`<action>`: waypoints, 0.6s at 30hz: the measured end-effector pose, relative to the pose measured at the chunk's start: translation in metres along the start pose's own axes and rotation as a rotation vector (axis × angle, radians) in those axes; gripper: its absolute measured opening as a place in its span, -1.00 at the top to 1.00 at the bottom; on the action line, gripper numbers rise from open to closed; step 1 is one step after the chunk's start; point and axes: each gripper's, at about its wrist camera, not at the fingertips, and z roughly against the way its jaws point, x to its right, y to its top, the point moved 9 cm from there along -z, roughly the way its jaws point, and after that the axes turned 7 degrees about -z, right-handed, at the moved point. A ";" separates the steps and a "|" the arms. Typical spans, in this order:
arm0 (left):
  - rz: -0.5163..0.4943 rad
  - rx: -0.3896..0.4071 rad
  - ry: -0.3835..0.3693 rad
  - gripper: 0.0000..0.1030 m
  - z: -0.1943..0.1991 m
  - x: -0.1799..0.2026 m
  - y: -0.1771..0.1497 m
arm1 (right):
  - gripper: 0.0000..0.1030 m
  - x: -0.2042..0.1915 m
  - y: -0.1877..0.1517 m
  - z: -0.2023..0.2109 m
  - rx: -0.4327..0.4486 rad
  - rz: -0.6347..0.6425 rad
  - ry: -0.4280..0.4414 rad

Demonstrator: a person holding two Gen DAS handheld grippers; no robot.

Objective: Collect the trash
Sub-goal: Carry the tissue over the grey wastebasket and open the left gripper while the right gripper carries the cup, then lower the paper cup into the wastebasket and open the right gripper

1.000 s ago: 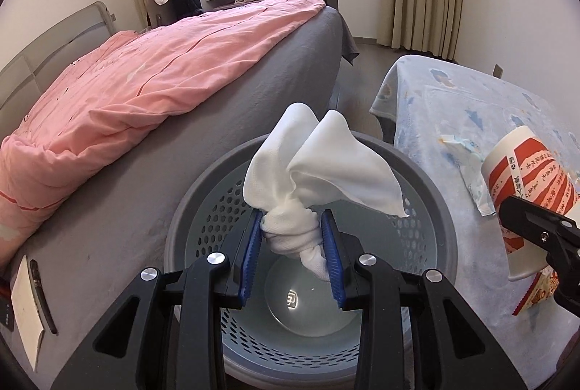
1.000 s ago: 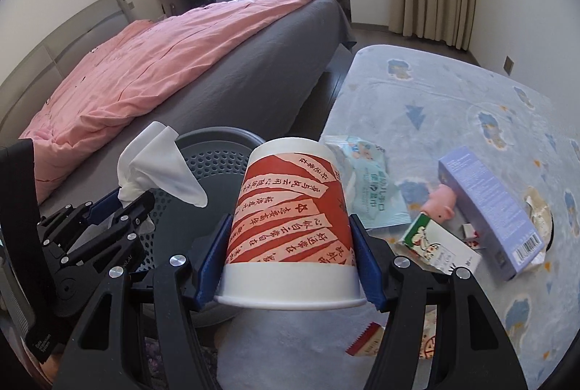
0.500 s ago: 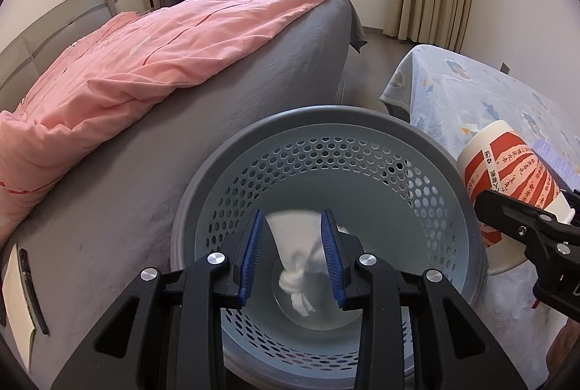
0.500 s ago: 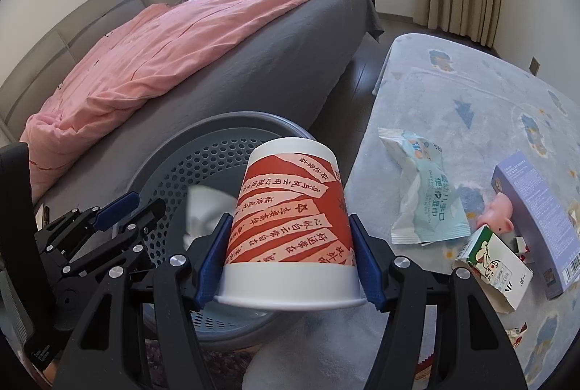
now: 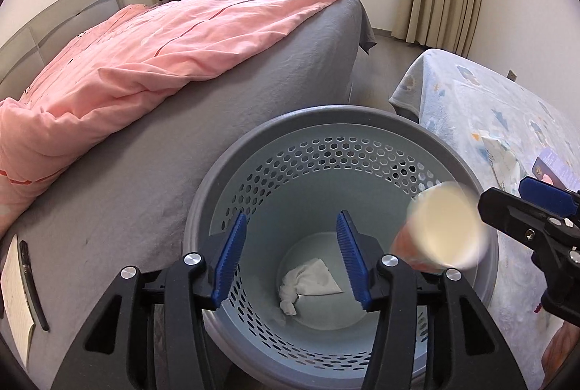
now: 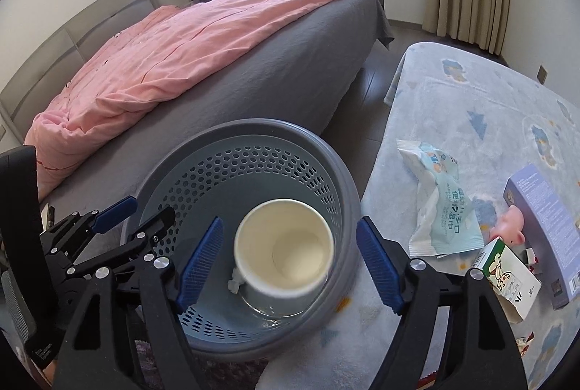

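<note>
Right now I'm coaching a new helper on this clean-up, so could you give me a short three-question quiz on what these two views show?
1. True or false: the white tissue lies on the bottom of the basket.
2. Where is the paper cup? A) standing on the bed B) clamped in the right gripper C) loose between that gripper's opening jaws, mouth toward the camera, over the basket
3. Fill in: between the pads of the left gripper, whose jaws are opening, there is ____.

Key: 1 true; 2 C; 3 nothing, only the basket below.
</note>
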 end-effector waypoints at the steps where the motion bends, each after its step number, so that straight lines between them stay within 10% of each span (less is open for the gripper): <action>1: 0.003 -0.001 0.000 0.02 0.000 -0.001 0.000 | -0.44 0.001 0.000 0.000 -0.001 -0.002 -0.001; 18: 0.034 -0.009 0.007 -0.16 -0.002 -0.005 -0.002 | -0.44 0.006 -0.004 -0.003 -0.008 -0.008 -0.013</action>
